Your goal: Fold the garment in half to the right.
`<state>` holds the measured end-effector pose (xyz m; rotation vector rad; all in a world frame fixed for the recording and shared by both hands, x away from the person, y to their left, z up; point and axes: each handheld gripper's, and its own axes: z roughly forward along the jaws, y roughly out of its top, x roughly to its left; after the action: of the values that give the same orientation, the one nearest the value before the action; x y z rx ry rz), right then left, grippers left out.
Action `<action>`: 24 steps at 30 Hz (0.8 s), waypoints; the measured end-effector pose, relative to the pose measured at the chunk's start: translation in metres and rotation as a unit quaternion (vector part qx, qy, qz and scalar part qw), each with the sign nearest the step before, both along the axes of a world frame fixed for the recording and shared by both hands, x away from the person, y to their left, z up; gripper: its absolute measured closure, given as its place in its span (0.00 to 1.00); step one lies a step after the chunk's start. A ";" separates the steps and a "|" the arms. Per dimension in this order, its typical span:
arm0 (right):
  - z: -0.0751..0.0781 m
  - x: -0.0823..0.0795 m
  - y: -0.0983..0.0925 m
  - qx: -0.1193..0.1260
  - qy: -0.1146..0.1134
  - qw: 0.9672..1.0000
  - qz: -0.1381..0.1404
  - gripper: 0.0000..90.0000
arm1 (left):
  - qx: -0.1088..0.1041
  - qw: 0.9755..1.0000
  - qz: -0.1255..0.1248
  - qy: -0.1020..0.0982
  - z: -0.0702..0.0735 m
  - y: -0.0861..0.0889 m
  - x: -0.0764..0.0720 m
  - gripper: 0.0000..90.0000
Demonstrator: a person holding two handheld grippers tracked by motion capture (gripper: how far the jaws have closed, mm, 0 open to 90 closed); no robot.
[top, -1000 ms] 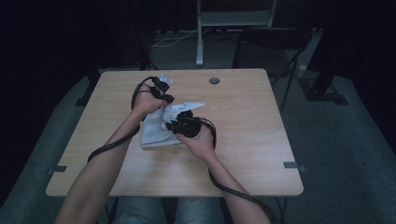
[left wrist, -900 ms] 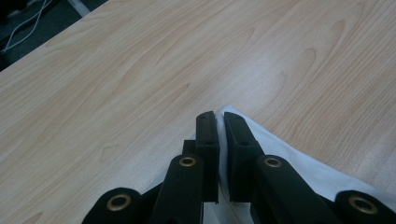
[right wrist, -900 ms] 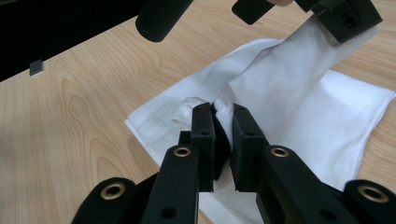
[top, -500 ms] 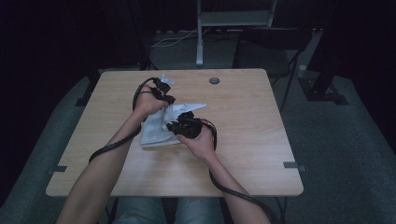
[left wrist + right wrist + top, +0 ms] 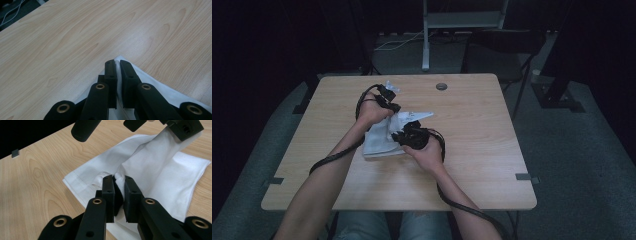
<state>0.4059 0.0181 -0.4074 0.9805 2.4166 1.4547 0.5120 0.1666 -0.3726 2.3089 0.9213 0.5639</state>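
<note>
Nothing has shifted since a second ago: both tools stay clamped on the white cloth [image 5: 382, 137].
Left tool [image 5: 118, 65] pinches a corner toward the worktop's [image 5: 472, 130] far edge; right tool [image 5: 117, 182] pinches a bunched fold nearer me, cloth stretched between them mid-worktop.

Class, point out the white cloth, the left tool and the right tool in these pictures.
cloth [image 5: 172, 180]: right gripper view, flat part near its right edge.
left tool [image 5: 117, 65]: left gripper view, between its tips, pinching the cloth's edge.
right tool [image 5: 118, 181]: right gripper view, between its tips, pinching a fold.
</note>
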 end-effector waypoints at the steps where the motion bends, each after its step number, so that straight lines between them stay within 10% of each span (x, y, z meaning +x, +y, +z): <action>1: 0.000 0.000 0.000 -0.001 0.000 1.000 0.000 0.90 | -0.001 1.000 0.000 0.000 0.000 0.000 0.000 0.95; 24: -0.006 0.000 -0.002 -0.003 0.004 1.000 -0.003 0.90 | 0.000 1.000 0.003 0.004 -0.006 -0.002 0.001 0.95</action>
<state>0.4056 0.0159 -0.4133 0.9931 2.4207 1.4440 0.5129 0.1641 -0.3783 2.3114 0.9313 0.5580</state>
